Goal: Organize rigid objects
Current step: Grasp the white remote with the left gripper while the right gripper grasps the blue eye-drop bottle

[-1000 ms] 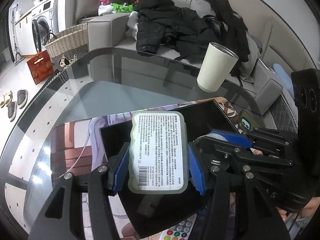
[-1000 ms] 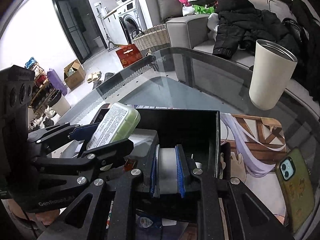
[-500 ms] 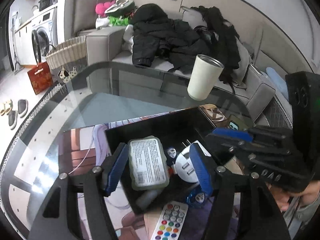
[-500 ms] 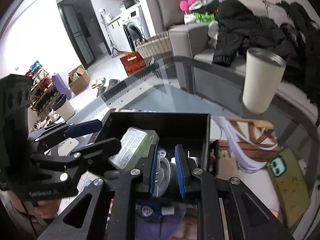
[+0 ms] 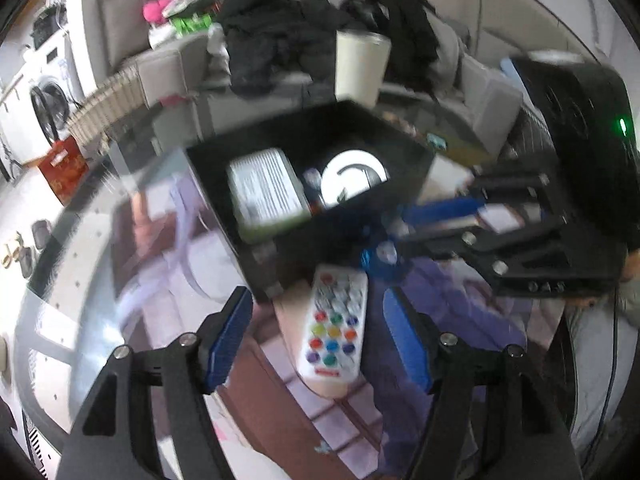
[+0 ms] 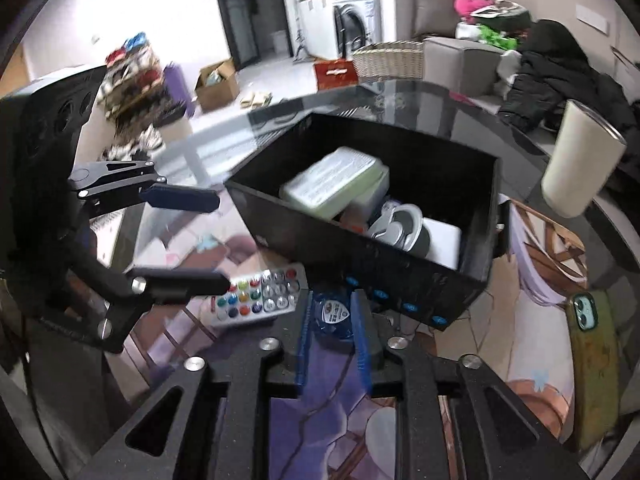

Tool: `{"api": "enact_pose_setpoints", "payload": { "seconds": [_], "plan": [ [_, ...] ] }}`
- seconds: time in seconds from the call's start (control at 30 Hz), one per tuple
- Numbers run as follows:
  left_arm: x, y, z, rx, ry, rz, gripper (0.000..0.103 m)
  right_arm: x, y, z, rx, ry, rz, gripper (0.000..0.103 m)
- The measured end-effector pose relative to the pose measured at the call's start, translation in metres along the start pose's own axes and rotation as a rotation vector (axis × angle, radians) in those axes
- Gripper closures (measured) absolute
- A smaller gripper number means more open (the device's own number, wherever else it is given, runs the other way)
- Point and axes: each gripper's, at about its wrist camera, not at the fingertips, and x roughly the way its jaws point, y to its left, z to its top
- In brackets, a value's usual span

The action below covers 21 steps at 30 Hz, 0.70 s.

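A black open box [image 5: 352, 236] [image 6: 416, 272] stands on the printed mat. In it lie a pale green labelled case [image 5: 266, 194] [image 6: 336, 182], a grey and white tape roll [image 5: 354, 176] [image 6: 400, 228] and a white charger [image 6: 442, 246]. A white remote with coloured buttons [image 5: 334, 332] [image 6: 260, 294] lies in front of the box. My left gripper [image 5: 318, 344] is open and empty, its fingers on either side of the remote. My right gripper [image 6: 332, 340] is open and empty, with a small blue round object [image 6: 334, 314] [image 5: 378, 258] between its fingers on the mat.
A cream tumbler [image 5: 360, 66] [image 6: 580, 164] stands on the glass table behind the box. A green-cased phone [image 6: 594, 364] lies at the right of the mat. A sofa with dark clothes [image 5: 304, 36] is behind the table.
My left gripper let go of the green case into the box and pulled back over the remote. My right gripper released the tape roll in the box and drew back to the blue object.
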Motion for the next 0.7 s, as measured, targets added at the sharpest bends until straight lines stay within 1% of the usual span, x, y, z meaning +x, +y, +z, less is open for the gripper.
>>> {"api": "enact_pose_setpoints", "payload": {
  "seconds": [0.03, 0.1, 0.13, 0.2, 0.3, 0.37, 0.5, 0.53, 0.6, 0.63, 0.67, 0.7],
  "plan": [
    [0.004, 0.000, -0.001, -0.007, 0.021, -0.018, 0.034, 0.005, -0.001, 0.000, -0.013, 0.008, -0.004, 0.070],
    [0.011, 0.002, -0.002, -0.027, 0.047, -0.043, 0.034, 0.013, -0.002, 0.002, -0.039, 0.018, -0.013, 0.065],
    [0.013, 0.003, -0.002, -0.033, 0.053, -0.046, 0.034, 0.017, -0.002, 0.002, -0.046, 0.022, -0.020, 0.062],
    [0.015, 0.003, -0.001, -0.039, 0.062, -0.049, 0.034, 0.025, -0.002, 0.003, -0.051, 0.052, -0.004, 0.055],
    [0.018, 0.002, 0.000, -0.039, 0.072, -0.049, 0.034, 0.035, -0.002, -0.003, -0.051, 0.091, -0.006, 0.054],
    [0.020, 0.000, -0.001, -0.034, 0.077, -0.048, 0.034, 0.039, -0.004, -0.005, -0.023, 0.125, 0.018, 0.055],
    [0.027, -0.004, -0.002, -0.006, 0.090, -0.020, 0.034, 0.034, -0.004, -0.010, 0.034, 0.141, 0.074, 0.055],
    [0.031, -0.006, -0.002, -0.003, 0.096, -0.007, 0.034, 0.032, -0.003, -0.010, 0.035, 0.124, 0.052, 0.055],
    [0.038, -0.008, -0.003, 0.001, 0.111, 0.013, 0.035, 0.031, 0.001, -0.006, 0.012, 0.090, -0.017, 0.055],
    [0.042, -0.009, -0.004, 0.004, 0.121, 0.023, 0.036, 0.033, 0.002, -0.005, 0.004, 0.082, -0.031, 0.057],
    [0.043, -0.011, -0.004, 0.013, 0.118, 0.037, 0.041, 0.037, 0.003, -0.003, 0.001, 0.085, -0.045, 0.059],
    [0.044, -0.013, -0.004, 0.026, 0.110, 0.053, 0.047, 0.042, 0.002, -0.002, 0.005, 0.091, -0.053, 0.065]
  ]
}}
